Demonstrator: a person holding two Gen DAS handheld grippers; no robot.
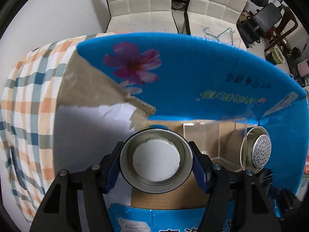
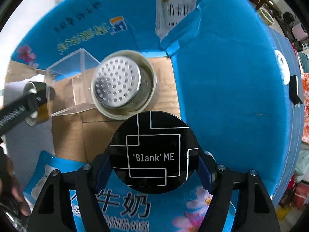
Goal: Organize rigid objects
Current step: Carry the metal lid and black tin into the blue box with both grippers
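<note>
My left gripper (image 1: pixel 156 154) points down into a blue carton (image 1: pixel 193 67) and is shut on a round metal-rimmed lid (image 1: pixel 156 164) with a white centre. It hangs over the carton's brown floor (image 1: pixel 170 199). To its right stand a clear acrylic box (image 1: pixel 212 141) and a perforated metal strainer cup (image 1: pixel 256 150). My right gripper (image 2: pixel 153 160) is shut on a black round case (image 2: pixel 154 135) marked 'Blank' ME, just in front of the strainer cup (image 2: pixel 123 85). The acrylic box (image 2: pixel 71 85) lies left of the cup, and the left gripper (image 2: pixel 36 100) shows beyond it.
The carton's blue flaps (image 2: pixel 231 87) rise on all sides. A checked cloth (image 1: pixel 29 100) covers the table to the left. Two white padded chairs (image 1: pixel 139 5) stand behind, with wire hangers (image 1: pixel 218 34) near them. A hand (image 2: pixel 11 189) shows at the lower left.
</note>
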